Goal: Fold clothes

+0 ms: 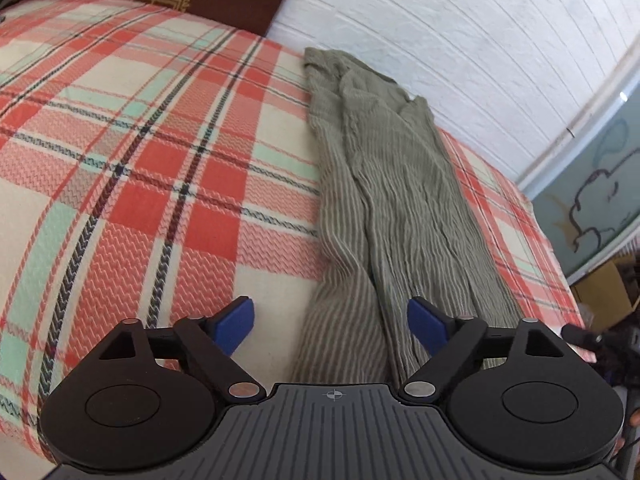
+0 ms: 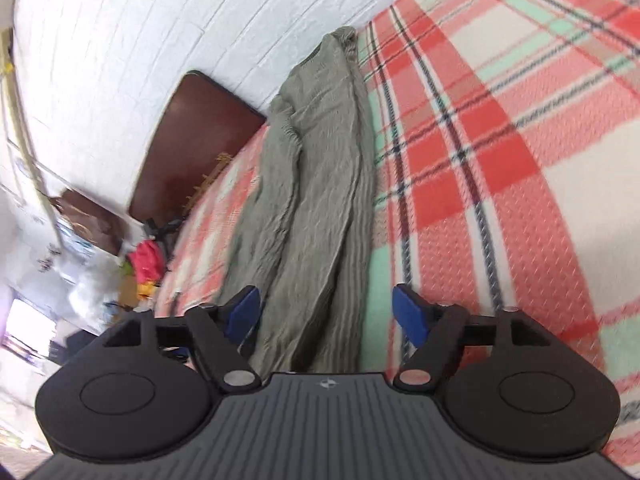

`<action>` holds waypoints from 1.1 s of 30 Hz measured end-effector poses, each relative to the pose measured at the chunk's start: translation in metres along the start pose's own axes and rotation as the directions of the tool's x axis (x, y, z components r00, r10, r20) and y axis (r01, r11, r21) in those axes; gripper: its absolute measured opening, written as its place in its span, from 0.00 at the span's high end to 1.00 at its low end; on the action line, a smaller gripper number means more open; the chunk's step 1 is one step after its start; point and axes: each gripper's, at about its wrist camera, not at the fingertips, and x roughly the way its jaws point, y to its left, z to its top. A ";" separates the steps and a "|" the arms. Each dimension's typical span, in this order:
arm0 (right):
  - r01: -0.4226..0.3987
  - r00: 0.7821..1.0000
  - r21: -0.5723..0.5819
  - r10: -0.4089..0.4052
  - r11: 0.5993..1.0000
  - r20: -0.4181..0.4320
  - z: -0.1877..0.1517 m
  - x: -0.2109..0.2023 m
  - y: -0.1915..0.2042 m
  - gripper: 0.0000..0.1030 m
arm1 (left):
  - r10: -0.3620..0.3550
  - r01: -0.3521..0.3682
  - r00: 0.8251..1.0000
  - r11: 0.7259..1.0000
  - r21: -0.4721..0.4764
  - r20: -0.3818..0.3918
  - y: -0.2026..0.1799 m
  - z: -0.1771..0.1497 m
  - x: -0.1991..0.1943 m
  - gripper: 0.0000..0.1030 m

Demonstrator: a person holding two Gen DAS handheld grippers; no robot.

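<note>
Nearest the lens, the left claw (image 1: pixel 331 322) stood wide apart with nothing between its blue pads; the near end of the olive ribbed garment (image 1: pixel 384 200) lay under its right half, plaid bedspread (image 1: pixel 140 140) under its left. The right claw (image 2: pixel 326 314) gaped just as wide and held nothing, the same garment (image 2: pixel 320 184) running out between its pads. In both views the cloth lay as a long narrow strip on the bed, gathered lengthwise in loose ridges, its long axis pointing straight away from the claws toward the white brick wall (image 1: pixel 460 40), near the bed's wall-side edge. Both claws sat at its near end, neither clearly closer. Such a strip would suit a lengthwise fold already made, or merely a bunched lie.
</note>
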 end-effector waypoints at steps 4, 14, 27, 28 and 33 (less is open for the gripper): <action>-0.054 0.998 -0.017 0.054 0.998 -0.014 0.004 0.009 0.003 0.13 | -0.096 0.097 0.995 0.995 0.035 -0.029 -0.011 -0.008 0.002 0.04; -0.097 0.995 -0.030 0.098 0.995 0.016 0.004 0.027 0.015 0.01 | -0.213 0.213 0.977 0.976 -0.048 -0.001 0.003 -0.009 0.014 0.00; -0.023 0.997 -0.050 0.019 0.998 -0.073 -0.006 0.035 0.030 0.20 | -0.240 0.222 0.970 0.939 -0.261 -0.037 0.018 -0.028 0.010 0.91; -0.013 0.998 -0.028 0.011 1.000 -0.068 -0.007 0.034 0.027 0.44 | -0.253 0.235 0.967 0.929 -0.285 -0.028 0.020 -0.029 0.009 0.91; -0.070 0.997 0.084 0.073 0.994 -0.027 -0.003 0.023 0.011 0.91 | -0.301 0.295 0.953 0.916 -0.273 0.019 0.015 -0.024 -0.013 0.92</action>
